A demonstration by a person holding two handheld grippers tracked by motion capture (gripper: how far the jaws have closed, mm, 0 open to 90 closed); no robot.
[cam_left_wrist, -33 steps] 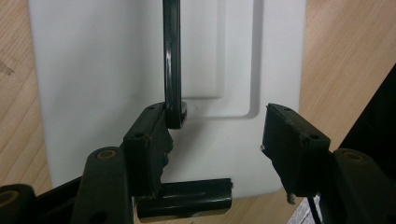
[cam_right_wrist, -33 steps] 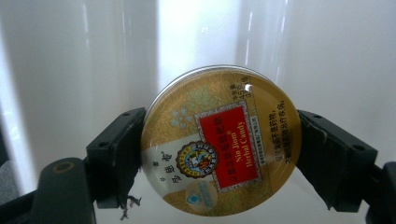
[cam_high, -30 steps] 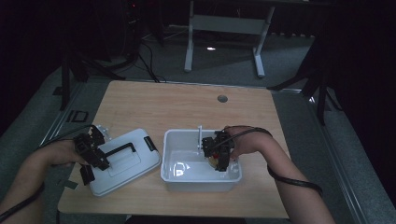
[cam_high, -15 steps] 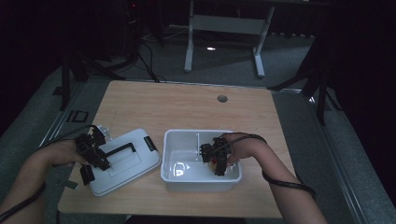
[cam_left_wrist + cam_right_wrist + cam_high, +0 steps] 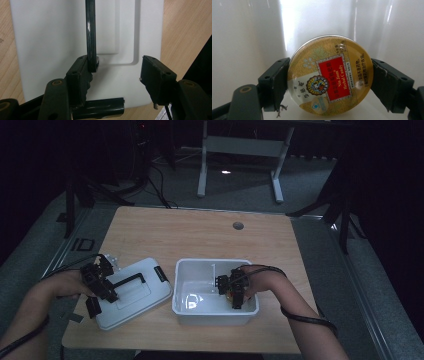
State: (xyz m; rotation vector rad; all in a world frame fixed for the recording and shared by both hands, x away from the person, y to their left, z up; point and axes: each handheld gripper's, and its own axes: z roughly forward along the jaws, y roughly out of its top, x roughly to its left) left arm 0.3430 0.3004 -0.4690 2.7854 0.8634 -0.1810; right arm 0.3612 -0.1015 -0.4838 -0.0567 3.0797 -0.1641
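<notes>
Candy tin held inside the white bin

Your right tongs clamp the gold Nin Jiom candy tin in the bin; your left tongs stand half open over the lid, one pad touching its black handle.

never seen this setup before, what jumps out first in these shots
The round gold candy tin with its red label stands out most, clamped between the right gripper's jaws inside the open white bin at the table's near middle. Left of the bin lies its white lid, where the left gripper rests open, one jaw against the black handle.
</notes>
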